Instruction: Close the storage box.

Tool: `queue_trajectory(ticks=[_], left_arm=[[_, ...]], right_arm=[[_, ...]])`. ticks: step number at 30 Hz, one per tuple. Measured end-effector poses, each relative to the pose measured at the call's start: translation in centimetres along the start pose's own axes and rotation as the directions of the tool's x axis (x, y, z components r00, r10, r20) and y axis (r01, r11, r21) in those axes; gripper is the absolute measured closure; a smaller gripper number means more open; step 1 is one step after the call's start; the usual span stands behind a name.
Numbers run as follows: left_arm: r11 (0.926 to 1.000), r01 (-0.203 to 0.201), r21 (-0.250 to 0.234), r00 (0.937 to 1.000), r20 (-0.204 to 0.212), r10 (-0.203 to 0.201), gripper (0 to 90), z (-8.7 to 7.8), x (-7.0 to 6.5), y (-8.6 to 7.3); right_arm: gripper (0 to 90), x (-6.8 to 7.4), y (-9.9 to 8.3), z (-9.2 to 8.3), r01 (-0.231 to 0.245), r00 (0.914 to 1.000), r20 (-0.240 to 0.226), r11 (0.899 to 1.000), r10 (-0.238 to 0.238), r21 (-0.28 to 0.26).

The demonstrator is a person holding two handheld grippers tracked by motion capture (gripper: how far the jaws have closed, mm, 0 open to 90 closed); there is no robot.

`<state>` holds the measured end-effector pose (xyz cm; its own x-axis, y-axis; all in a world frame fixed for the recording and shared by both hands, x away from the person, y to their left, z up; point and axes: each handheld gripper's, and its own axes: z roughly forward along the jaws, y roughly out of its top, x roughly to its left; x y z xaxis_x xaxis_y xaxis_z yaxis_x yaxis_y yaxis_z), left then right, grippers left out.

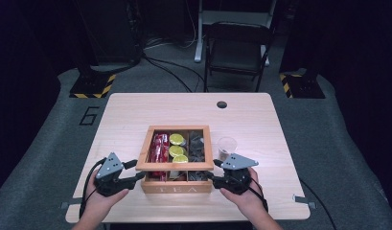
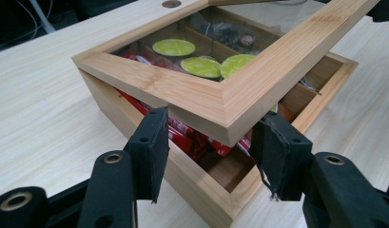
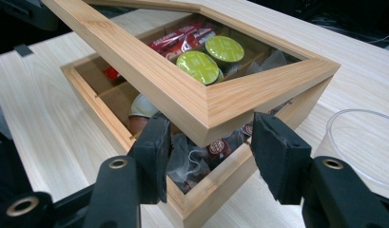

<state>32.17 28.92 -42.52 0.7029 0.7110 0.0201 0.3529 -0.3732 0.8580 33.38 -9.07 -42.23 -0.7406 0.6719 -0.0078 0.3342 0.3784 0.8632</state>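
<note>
We hold the lid (image 1: 175, 146) tilted above the tea box (image 1: 176, 184) near the counter's front edge, left gripper (image 1: 136, 171) and right gripper (image 1: 212, 168) jaws clamped on its front corners.

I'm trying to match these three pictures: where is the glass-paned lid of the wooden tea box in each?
High view: lid centre, raised over the box.
Left gripper view: lid across the middle, its corner between the jaws.
Right gripper view: lid likewise.
Shared landmark: green capsules under the glass.

One wooden tea box (image 1: 176, 184), three green capsules (image 1: 176, 139), one clear cup (image 1: 227, 144)
</note>
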Motion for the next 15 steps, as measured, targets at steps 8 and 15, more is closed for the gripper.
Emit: queue_trajectory(ticks=[8, 15], left_arm=[[1.0, -0.005, 0.003, 1.0, 0.001, 0.005, 47.9, 0.4, -0.2, -1.0], [0.9997, -0.014, 0.019, 0.9999, 0.005, 0.014, 48.0, 0.7, -0.4, -1.7]], right_arm=[[48.2, 0.3, -1.0, 0.3, 0.012, 0.9999, 0.003, 1.0, -0.012, 0.003], [48.2, 0.3, -1.8, 0.6, -0.011, 0.9998, -0.017, 1.0, 0.012, 0.016]])
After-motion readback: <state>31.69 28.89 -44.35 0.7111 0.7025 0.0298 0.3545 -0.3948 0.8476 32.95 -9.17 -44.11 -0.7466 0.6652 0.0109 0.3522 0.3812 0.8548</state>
